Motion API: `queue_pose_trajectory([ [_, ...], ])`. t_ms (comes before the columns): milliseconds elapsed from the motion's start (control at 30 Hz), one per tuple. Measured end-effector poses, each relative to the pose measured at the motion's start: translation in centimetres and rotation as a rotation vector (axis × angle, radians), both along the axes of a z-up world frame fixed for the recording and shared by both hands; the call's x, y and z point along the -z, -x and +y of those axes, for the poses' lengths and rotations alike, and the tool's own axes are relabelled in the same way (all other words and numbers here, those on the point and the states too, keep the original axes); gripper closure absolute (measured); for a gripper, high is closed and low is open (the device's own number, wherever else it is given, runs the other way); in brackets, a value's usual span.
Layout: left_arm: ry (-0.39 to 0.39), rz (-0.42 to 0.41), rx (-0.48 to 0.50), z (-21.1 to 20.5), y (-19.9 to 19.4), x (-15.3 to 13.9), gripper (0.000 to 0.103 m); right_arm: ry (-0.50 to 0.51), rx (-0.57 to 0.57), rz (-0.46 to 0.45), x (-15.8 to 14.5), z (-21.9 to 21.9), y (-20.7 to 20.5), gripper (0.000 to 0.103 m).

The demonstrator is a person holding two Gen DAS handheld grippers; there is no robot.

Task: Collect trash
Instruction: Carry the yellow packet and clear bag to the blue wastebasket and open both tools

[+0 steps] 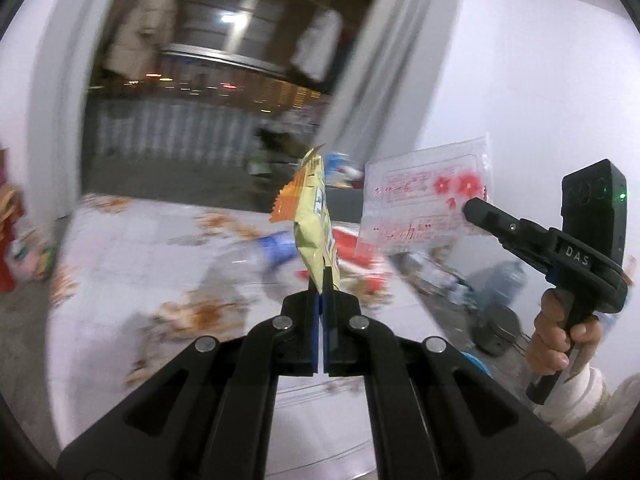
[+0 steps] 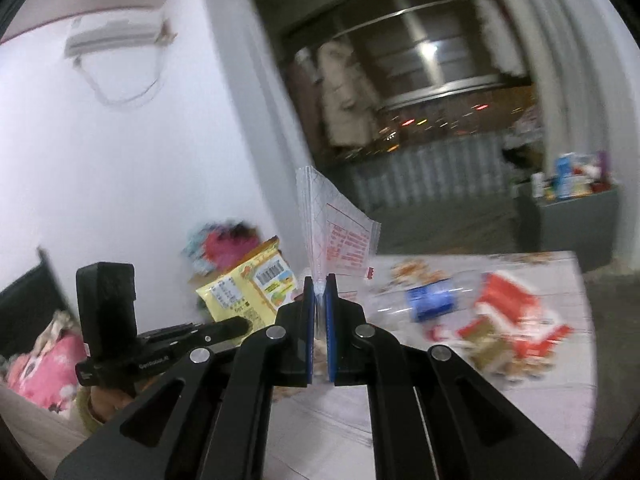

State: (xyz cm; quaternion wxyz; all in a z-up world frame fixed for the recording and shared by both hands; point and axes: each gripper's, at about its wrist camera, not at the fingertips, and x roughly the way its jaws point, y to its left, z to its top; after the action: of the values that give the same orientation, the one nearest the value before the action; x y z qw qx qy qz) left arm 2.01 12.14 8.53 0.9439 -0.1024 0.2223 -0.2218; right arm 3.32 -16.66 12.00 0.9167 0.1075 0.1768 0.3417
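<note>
My left gripper (image 1: 323, 280) is shut on a yellow snack wrapper (image 1: 314, 224), which stands up from the pads above the table. That wrapper (image 2: 252, 288) also shows in the right wrist view, at the left gripper's tip (image 2: 236, 326). My right gripper (image 2: 319, 284) is shut on a clear plastic bag with red print (image 2: 336, 232), held up in the air. In the left wrist view the same bag (image 1: 424, 196) hangs from the right gripper (image 1: 474, 210), which a hand (image 1: 560, 340) holds at the right.
The table (image 1: 132, 248) has a white cloth with an orange pattern. On it lie a plastic bottle with a blue label (image 2: 430, 300) and red packaging (image 2: 508, 316). A grey cabinet (image 2: 568, 224) with bottles stands at the back right. Pink bedding (image 2: 44, 364) lies at the left.
</note>
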Motion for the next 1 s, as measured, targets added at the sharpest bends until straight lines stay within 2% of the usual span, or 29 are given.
queue_pose_trajectory([
  [200, -0.032, 0.04, 0.231, -8.3, -3.0, -0.5, 0.103, -0.048, 0.302, 0.011, 0.9, -10.7, 3.2, 0.098],
  [367, -0.055, 0.124, 0.446, -17.8, -6.1, 0.3, 0.103, -0.083, 0.586, 0.092, 3.9, -19.7, 5.4, 0.098],
  [467, -0.097, 0.202, 0.579, -24.9, -7.3, 1.5, 0.103, -0.088, 0.778, 0.191, 7.1, -25.1, 6.1, 0.098],
  [500, -0.114, 0.225, 0.616, -27.0, -7.5, 2.1, 0.103, -0.106, 0.807, 0.219, 8.0, -26.4, 6.3, 0.098],
  [600, -0.184, 0.323, 0.729, -34.8, -8.5, 4.8, 0.103, -0.218, 0.893, 0.359, 12.5, -31.5, 5.7, 0.098],
  [733, -0.277, 0.439, 0.794, -43.1, -9.5, 9.5, 0.103, -0.345, 0.997, 0.55, 18.9, -37.0, 4.5, 0.098],
  [833, -0.335, 0.503, 0.822, -47.6, -10.1, 12.8, 0.103, -0.423, 1.047, 0.644, 23.4, -40.6, 3.8, 0.098],
  [933, -0.396, 0.563, 0.843, -52.2, -11.4, 17.0, 0.103, -0.505, 1.071, 0.696, 26.8, -42.7, 4.5, 0.098],
  [1000, -0.429, 0.575, 0.849, -53.8, -12.0, 18.9, 0.103, -0.526, 1.095, 0.733, 29.0, -43.8, 4.7, 0.097],
])
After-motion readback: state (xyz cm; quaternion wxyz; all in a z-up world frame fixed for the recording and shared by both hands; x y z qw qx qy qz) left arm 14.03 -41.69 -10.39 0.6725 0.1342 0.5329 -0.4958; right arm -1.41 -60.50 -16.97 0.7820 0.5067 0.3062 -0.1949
